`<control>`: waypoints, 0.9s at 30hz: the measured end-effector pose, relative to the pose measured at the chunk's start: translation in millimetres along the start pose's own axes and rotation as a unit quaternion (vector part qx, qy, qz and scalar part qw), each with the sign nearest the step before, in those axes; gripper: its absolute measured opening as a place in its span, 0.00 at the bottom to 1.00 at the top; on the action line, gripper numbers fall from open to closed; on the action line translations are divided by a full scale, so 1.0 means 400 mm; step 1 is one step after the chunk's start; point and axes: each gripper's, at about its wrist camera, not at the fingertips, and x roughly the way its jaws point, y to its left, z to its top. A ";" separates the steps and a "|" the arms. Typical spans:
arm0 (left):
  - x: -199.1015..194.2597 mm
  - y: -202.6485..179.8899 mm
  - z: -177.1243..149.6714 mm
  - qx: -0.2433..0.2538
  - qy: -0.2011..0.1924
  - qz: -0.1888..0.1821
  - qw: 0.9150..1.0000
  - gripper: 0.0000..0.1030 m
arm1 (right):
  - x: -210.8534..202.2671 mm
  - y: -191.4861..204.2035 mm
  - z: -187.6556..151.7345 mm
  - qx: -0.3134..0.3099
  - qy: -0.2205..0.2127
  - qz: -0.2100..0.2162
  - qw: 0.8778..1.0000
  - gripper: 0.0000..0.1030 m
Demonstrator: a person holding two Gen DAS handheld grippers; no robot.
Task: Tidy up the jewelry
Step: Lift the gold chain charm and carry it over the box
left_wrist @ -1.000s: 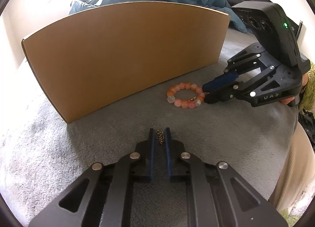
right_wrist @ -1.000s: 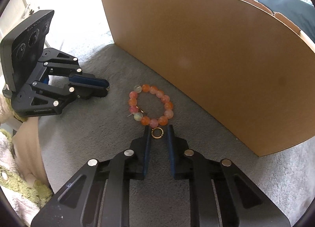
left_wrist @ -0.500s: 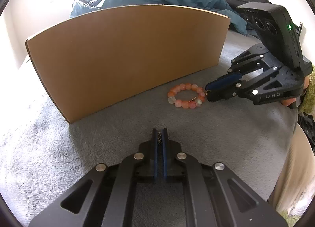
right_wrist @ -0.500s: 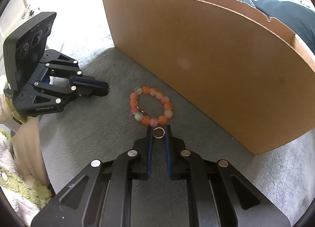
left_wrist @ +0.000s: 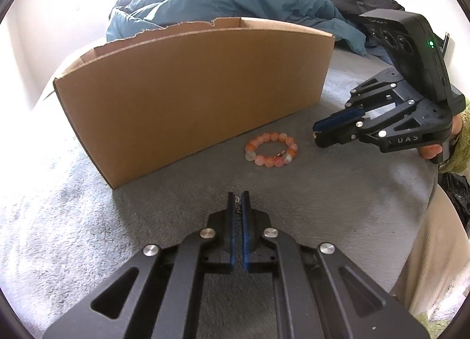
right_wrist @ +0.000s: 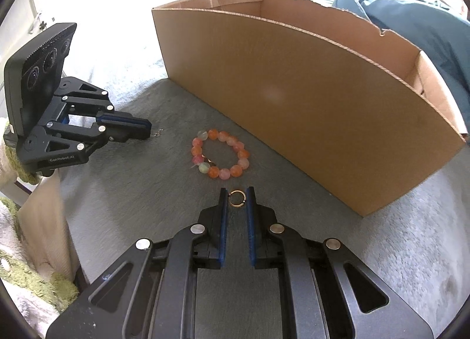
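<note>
Change since 1 s ago: left gripper (left_wrist: 238, 196) has its jaws drawn in from a clear gap to a narrow slit, now pinching the thin chain (left_wrist: 237, 202); a short end of chain shows past the tips in the rt-wrist view. Right gripper (right_wrist: 237, 192), clamped on the gold ring (right_wrist: 236, 198), sits higher & back from the bead bracelet (right_wrist: 221, 154); ring no longer overlaps the beads. Cardboard box (right_wrist: 308, 98) rim & inner walls now in view.
</note>
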 end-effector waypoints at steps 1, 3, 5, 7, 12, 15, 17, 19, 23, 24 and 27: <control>-0.006 0.001 0.002 -0.001 -0.002 0.001 1.000 0.03 | -0.007 0.001 -0.002 0.001 -0.001 -0.002 1.000 0.10; -0.022 0.003 0.002 -0.003 -0.008 0.002 1.000 0.03 | -0.021 0.004 -0.005 0.005 -0.004 -0.004 1.000 0.10; -0.037 0.004 0.004 -0.006 -0.013 0.004 1.000 0.03 | -0.036 0.009 -0.007 0.007 -0.007 -0.008 1.000 0.10; -0.052 0.004 0.009 -0.008 -0.017 0.005 1.000 0.03 | -0.051 0.018 -0.003 0.008 -0.014 -0.011 1.000 0.10; -0.108 -0.004 0.030 -0.005 -0.038 0.014 0.999 0.03 | -0.105 0.033 0.002 0.017 -0.039 -0.015 0.999 0.10; -0.144 -0.005 0.051 -0.004 -0.058 0.017 0.998 0.03 | -0.143 0.040 0.011 0.017 -0.054 -0.020 0.998 0.10; -0.173 -0.008 0.080 0.000 -0.077 0.018 0.997 0.03 | -0.169 0.037 0.019 0.016 -0.065 -0.026 0.997 0.10; -0.196 -0.009 0.107 0.003 -0.092 0.017 0.996 0.03 | -0.206 0.033 0.034 0.017 -0.085 -0.030 0.996 0.10; -0.240 -0.010 0.172 0.015 -0.126 0.023 0.992 0.03 | -0.269 0.017 0.081 0.020 -0.127 -0.035 0.991 0.10; -0.247 -0.008 0.190 0.016 -0.133 0.025 0.991 0.03 | -0.280 0.012 0.092 0.020 -0.136 -0.037 0.990 0.10; -0.251 0.006 0.234 0.016 -0.144 0.031 0.989 0.03 | -0.305 -0.007 0.130 0.023 -0.161 -0.041 0.986 0.10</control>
